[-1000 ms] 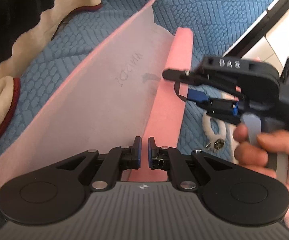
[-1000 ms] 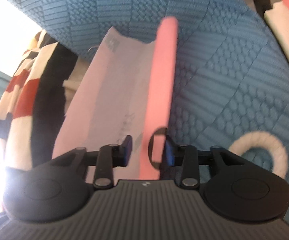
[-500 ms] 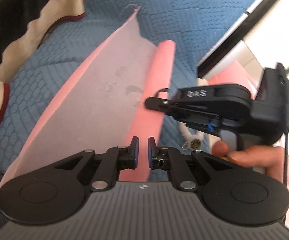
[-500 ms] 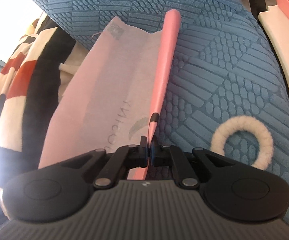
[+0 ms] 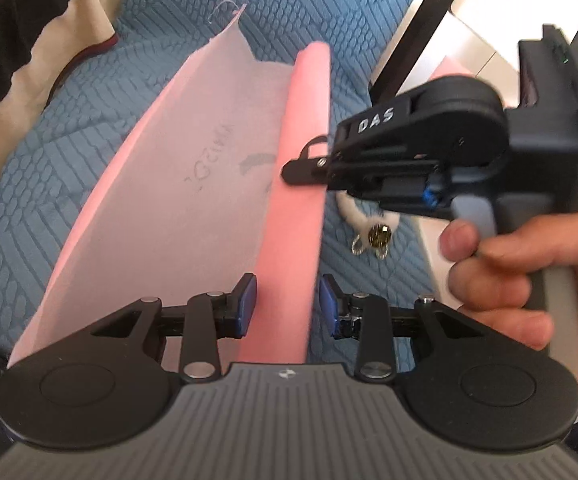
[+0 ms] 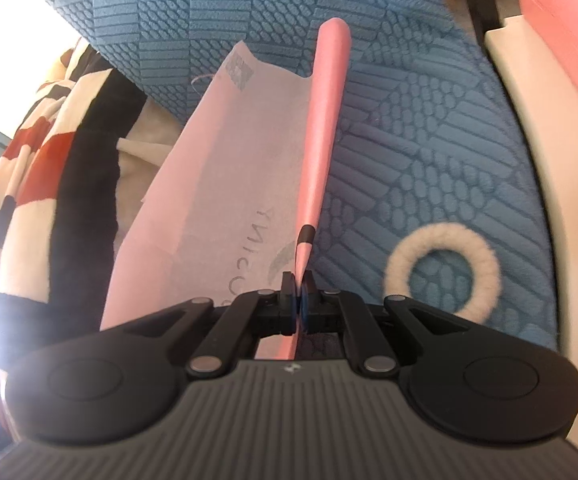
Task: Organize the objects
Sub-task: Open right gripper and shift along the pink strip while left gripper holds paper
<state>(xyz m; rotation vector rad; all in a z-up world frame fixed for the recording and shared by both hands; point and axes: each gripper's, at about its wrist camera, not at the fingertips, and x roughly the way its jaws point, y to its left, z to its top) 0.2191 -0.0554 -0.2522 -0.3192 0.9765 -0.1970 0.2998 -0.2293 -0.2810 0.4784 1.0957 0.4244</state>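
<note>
A pale pink fabric bag with faint grey lettering lies on the blue quilted cover. Its right side is a deeper pink folded strip. My left gripper straddles the near end of that strip; its jaws are opening and the pads stand just off the fabric. My right gripper is shut on the pink strip, pinching its near edge by a black band. In the left wrist view the right gripper reaches in from the right, held by a hand.
A white fluffy ring lies on the cover to the right of the bag, with a small metal charm. A black, white and red blanket is heaped on the left. A cream ledge and a pink box border the right side.
My left gripper's jaws, shut on the pink strip before, have spread apart. My right gripper closed on the strip's edge and stays pinched there. Both hands have shifted a little.
</note>
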